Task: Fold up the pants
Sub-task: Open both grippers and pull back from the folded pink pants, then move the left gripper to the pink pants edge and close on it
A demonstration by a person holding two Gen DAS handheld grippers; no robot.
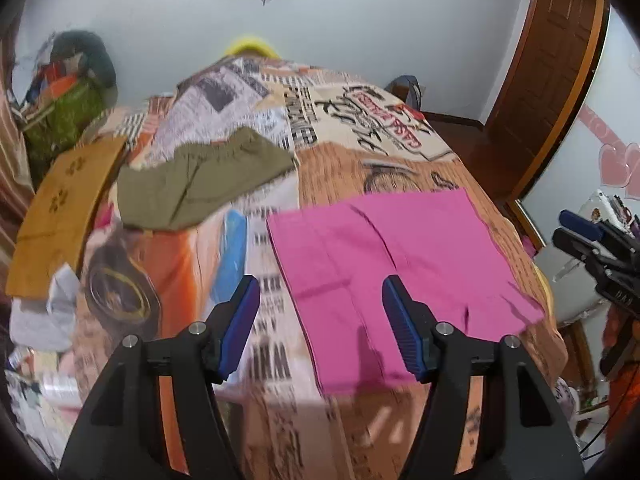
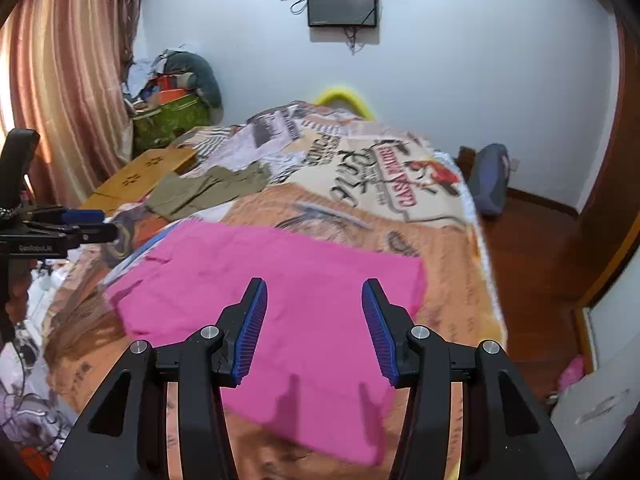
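- Pink cotton pants (image 1: pixel 384 272), folded into a flat rectangle, lie on a bed covered by a printed orange and beige blanket (image 1: pixel 360 128), on its near half.
- Left gripper (image 1: pixel 320 312), black with blue ribbed pads, hangs above the bed; jaws stand apart with nothing between them. No earlier view is available to judge their travel.
- Pink pants sit at 1 o'clock from the left gripper, their left edge crossing between its fingers in that view.
- Right gripper (image 2: pixel 314 320) hangs above the pink pants; jaws stand apart, gripping nothing, with cloth visible below the gap.
- Olive green shorts (image 1: pixel 200 184) lie loosely spread at 11 o'clock from the left gripper, well apart from the pink pants.
- Mustard yellow fabric with small dark motifs (image 1: pixel 60 216) lies at the bed's left edge, just beside the olive shorts.
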